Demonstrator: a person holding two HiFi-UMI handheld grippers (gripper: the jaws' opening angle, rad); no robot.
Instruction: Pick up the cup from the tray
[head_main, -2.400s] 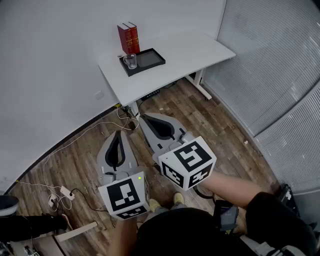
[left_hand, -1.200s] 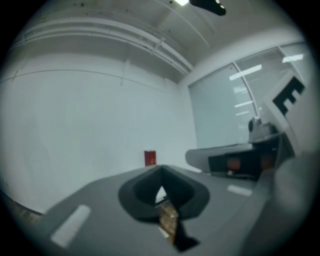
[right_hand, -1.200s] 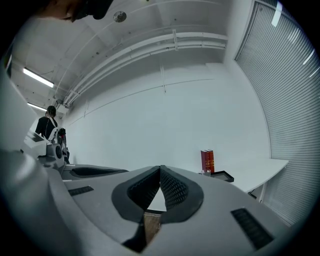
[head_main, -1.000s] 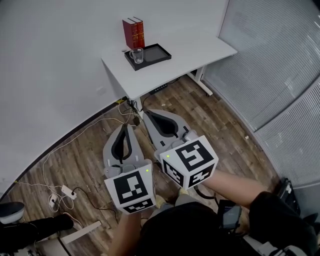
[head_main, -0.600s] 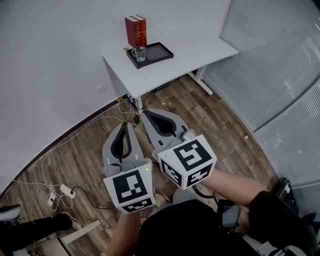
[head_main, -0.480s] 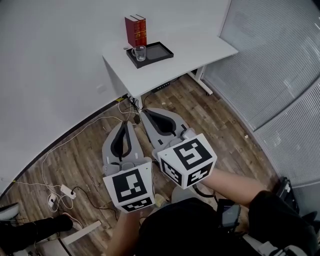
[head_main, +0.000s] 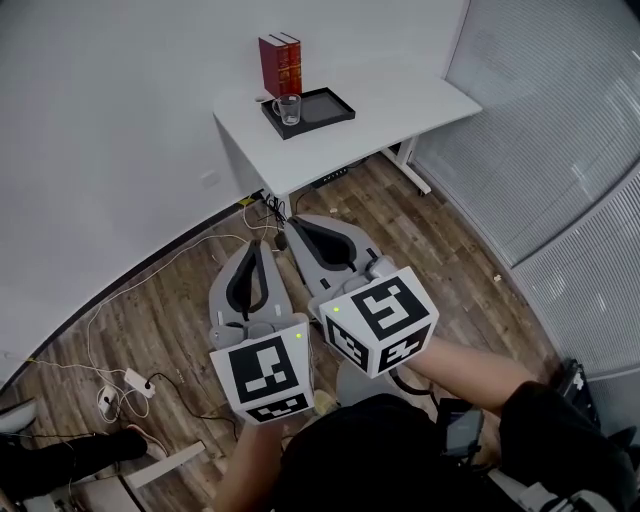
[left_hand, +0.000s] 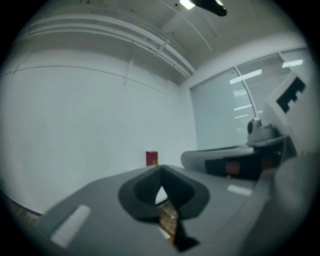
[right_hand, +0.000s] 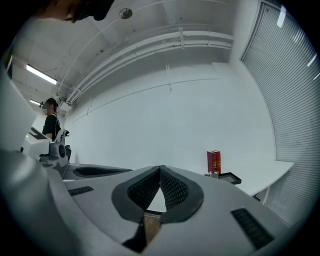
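Clenching on nothing, left hand-held gripper (head_main: 261, 246) and right hand-held gripper (head_main: 292, 224) face the cup (head_main: 288, 108) at twelve o'clock; only the right gripper view catches a person (right_hand: 51, 122).

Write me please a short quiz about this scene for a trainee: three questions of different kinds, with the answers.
1. True or false: the glass cup stands on the black tray.
2. What stands behind the tray, against the wall? A) red books B) a lamp C) a bottle
3. What does the left gripper or the right gripper hold?
Key: 1 true. 2 A. 3 nothing; both are shut and empty, well short of the white table.
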